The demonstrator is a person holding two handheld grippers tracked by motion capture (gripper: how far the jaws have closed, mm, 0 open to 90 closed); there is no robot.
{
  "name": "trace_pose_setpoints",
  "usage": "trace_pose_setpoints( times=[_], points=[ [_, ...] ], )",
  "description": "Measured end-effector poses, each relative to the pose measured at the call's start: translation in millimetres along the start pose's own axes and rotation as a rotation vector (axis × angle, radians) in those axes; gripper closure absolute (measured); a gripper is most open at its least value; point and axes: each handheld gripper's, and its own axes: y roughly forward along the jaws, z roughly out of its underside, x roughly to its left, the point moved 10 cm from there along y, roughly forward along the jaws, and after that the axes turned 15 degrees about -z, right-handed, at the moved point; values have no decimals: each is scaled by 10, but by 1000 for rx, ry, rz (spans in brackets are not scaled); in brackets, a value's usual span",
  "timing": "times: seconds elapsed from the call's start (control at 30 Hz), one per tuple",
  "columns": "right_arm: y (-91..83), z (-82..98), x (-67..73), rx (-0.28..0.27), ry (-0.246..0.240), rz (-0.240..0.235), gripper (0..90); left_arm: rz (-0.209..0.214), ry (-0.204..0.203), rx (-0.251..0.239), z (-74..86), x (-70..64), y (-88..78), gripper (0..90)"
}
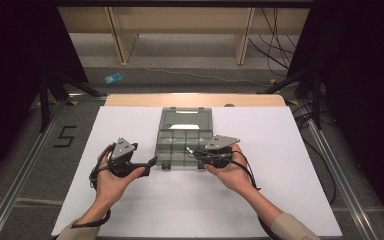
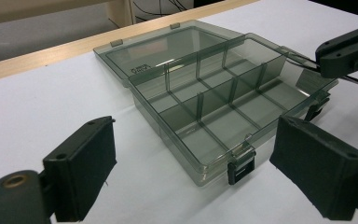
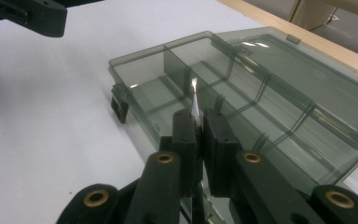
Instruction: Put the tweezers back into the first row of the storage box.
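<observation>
A: We have the right gripper [image 3: 199, 135] clamped on a thin metal piece [image 3: 194, 100], perhaps tweezers; its shiny tip pokes out past the pads, over the box's near row of compartments, toward four o'clock of the box.

B: And our left gripper [image 2: 193, 163] stands wide apart, holding nothing, at about seven o'clock from the box [image 1: 182, 142].

A: That metal piece looks light, stiff and slick, so we reckon it could swivel between flat pads. We would grip it along its flat sides, as now.

B: The box is smoky clear plastic, hard and smooth, with thin dividers forming square cells. Its lid [image 2: 168, 49] lies flat open at twelve o'clock, and black latches [image 2: 239, 169] sit on the front wall.

A: It seems light and likely to slide on the white table [image 1: 130, 210]. We would take it by a side wall, not by a divider.
</observation>
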Motion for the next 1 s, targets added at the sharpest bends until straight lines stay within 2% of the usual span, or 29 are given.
trace_pose_setpoints(
  times=[0.03, 0.27, 0.4, 0.53, 1.0],
  points=[
    [0, 0, 0, 0, 0, 0, 846, 0, -12, 3, 2, -5, 1, 124],
    [-1, -53, -66, -15, 3, 13, 846, -2, -1, -1, -3, 2, 0, 124],
    [7, -78, -91, -25, -2, 21, 846, -1, -11, 1, 0, -5, 3, 124],
    [18, -85, -102, -21, 4, 20, 846, -2, -1, -2, -5, 1, -1, 124],
    [42, -116, -173, -26, 8, 32, 846, -1, -12, -2, -7, 3, -1, 124]
  ],
)
